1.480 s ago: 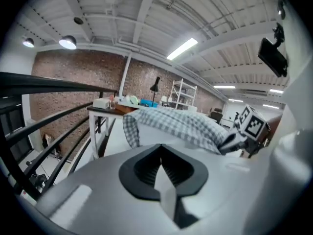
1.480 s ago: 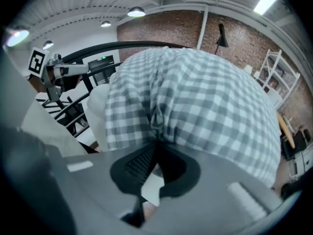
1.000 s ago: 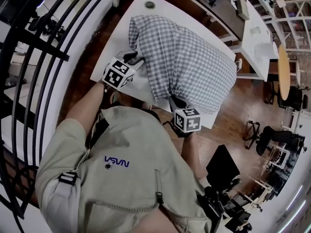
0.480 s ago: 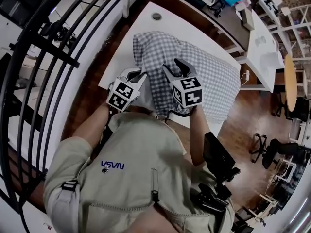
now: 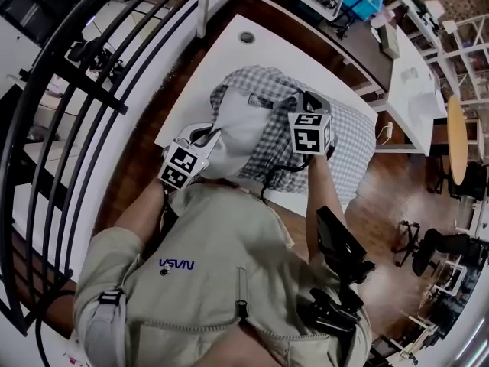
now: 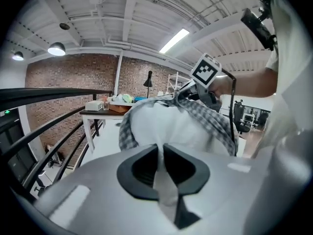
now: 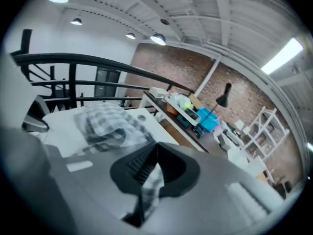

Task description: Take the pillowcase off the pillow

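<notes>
Two grips: left fingers [image 6: 139,170], newly closed, pinching pillow [image 6: 166,129] between them; right fingers [image 7: 171,173] clamped on pillowcase [image 7: 105,121] edge.

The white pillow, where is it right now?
In the head view the white pillow lies mid-frame on the white table, its bared near end pinched by the left gripper, whose jaws have just been closing; the checked pillowcase covers its far right part.

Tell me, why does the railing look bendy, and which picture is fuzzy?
Head view: the wide lens curves the black railing into arcs. Right gripper view: fuzziest, the checked pillowcase is smeared. Left gripper view: sharper, the white pillow is crisp, though the ceiling strip light glares.
</notes>
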Motion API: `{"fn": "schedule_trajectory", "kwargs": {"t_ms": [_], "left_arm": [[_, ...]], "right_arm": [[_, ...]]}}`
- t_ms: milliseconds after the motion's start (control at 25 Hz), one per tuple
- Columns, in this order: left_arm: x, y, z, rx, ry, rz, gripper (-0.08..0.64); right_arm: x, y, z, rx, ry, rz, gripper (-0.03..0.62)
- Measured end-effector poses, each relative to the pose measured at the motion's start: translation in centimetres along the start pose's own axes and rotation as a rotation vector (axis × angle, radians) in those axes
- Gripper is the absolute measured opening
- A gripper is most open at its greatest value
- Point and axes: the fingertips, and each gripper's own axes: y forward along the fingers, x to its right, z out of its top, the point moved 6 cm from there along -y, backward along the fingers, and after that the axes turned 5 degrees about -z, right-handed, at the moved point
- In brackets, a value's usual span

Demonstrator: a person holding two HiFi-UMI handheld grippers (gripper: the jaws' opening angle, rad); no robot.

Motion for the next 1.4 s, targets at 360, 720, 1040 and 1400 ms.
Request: {"fn": "schedule_trajectory", "kwargs": {"t_ms": [360,720,1040,1400], "left_arm": [[1.3,-0.6,1.7,-0.027,0.042,0.018,0.099],[-0.4,0.4,7.9,0.071,0.082,0.042,0.142],[0.3,9.9,6.0,-0.226,0.164,-0.076,0.217],[2.7,7.9,6.3,-0.125,0.283,-0.026,0.049]], "right_arm": [[-0.4,1.9,-7.6,-0.095,-0.011,0.03,0.008],[-0.8,1.4,-8.2,-0.034,0.046,0.077,0.008],[-0.4,0.3,-7.7,0.016,0.043,0.098,0.009],[1.6,-5.5,5.4,0.4,0.136,0.403,0.156]]}}
